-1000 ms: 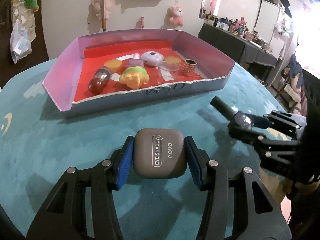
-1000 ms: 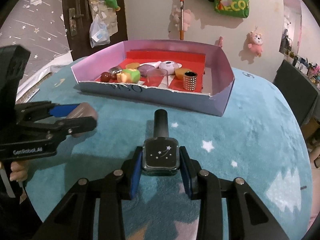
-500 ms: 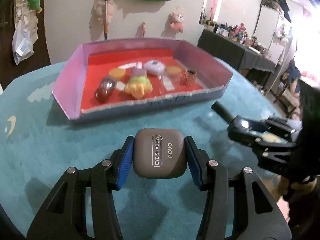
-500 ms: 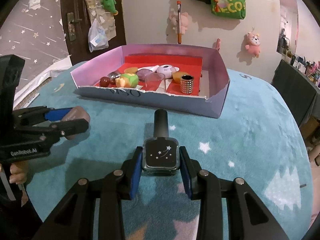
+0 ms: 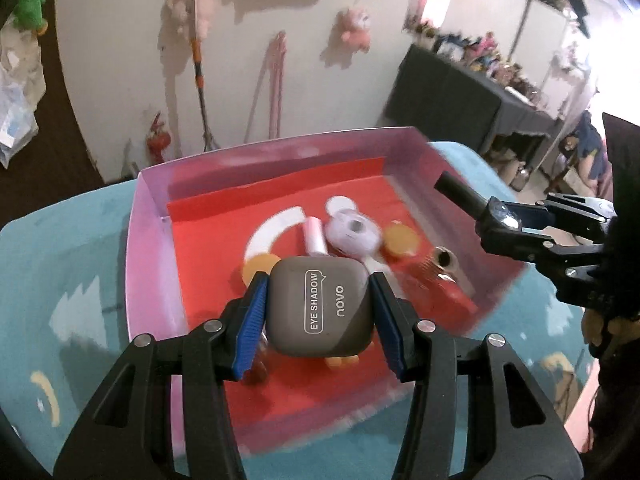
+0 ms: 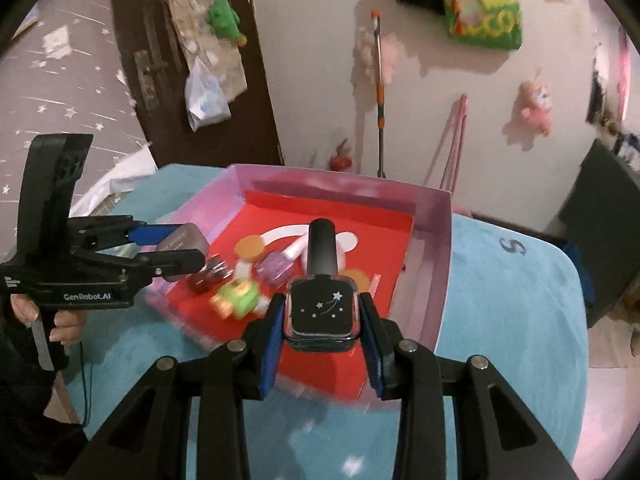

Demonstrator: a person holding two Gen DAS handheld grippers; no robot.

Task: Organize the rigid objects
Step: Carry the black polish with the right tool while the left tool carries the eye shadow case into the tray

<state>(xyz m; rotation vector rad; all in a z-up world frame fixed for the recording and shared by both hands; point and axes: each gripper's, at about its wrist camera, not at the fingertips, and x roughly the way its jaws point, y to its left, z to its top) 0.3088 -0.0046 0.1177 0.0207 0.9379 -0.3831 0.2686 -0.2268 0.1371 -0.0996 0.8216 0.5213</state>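
Left gripper (image 5: 318, 312) clamped on eye shadow case (image 5: 320, 306), above pink tray (image 5: 150, 248). Right gripper (image 6: 322, 320) clamped on black nail polish bottle (image 6: 322, 308), above same tray.

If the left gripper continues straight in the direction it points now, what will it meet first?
Probably the red floor of the pink box, near the orange disc. The left gripper carries an eye shadow case and points down into the box; depth is unclear.

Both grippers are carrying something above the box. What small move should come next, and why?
Probably lower both toward bare red floor, then release. The left gripper is shut on the eye shadow case, the right gripper on the nail polish bottle, both above the pink box.
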